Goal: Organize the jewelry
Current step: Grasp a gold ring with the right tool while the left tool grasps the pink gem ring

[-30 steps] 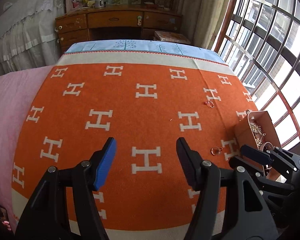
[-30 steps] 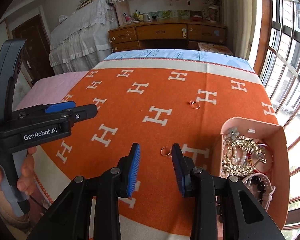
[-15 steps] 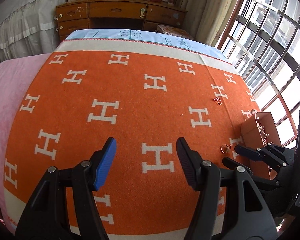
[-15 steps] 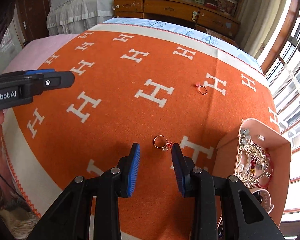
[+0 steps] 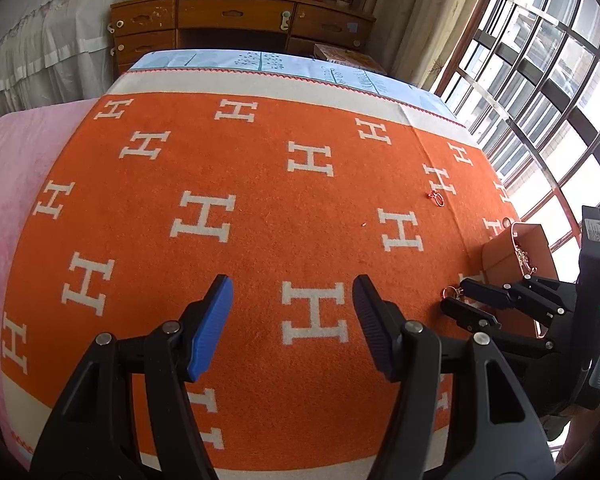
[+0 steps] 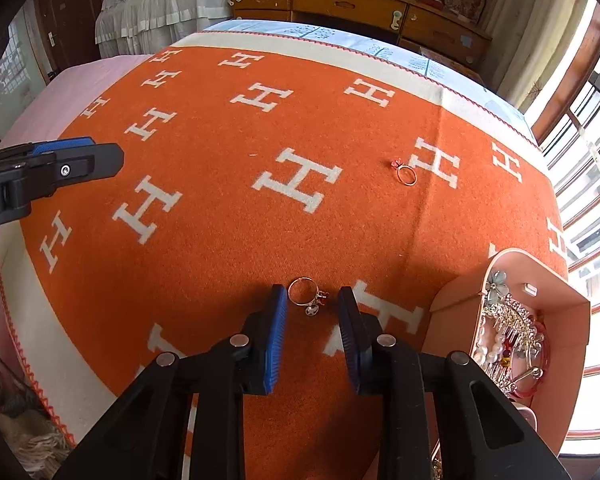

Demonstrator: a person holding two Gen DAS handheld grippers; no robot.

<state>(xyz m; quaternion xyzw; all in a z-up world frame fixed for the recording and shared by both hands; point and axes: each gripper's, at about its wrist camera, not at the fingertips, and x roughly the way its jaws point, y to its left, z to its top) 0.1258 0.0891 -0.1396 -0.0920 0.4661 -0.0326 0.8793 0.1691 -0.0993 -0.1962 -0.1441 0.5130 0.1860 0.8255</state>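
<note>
A gold ring with small charms (image 6: 309, 298) lies on the orange blanket (image 6: 220, 184), right between the tips of my open right gripper (image 6: 313, 300); it also shows in the left wrist view (image 5: 452, 291) at the right gripper's tips (image 5: 456, 296). A second gold ring with a red stone (image 6: 405, 174) lies farther off; it also shows in the left wrist view (image 5: 438, 197). A pink jewelry box (image 6: 516, 280) full of hair clips and beads stands at the right. My left gripper (image 5: 292, 312) is open and empty above the blanket's middle.
The blanket covers a bed with a pink sheet (image 5: 16, 152) at the left. A wooden desk (image 5: 240, 20) stands beyond the far end. Large windows (image 5: 560, 80) run along the right side, close to the box (image 5: 516, 252).
My right gripper has moved forward and down until the charm ring sits between its fingertips. The left gripper has drifted slightly and stays open.
</note>
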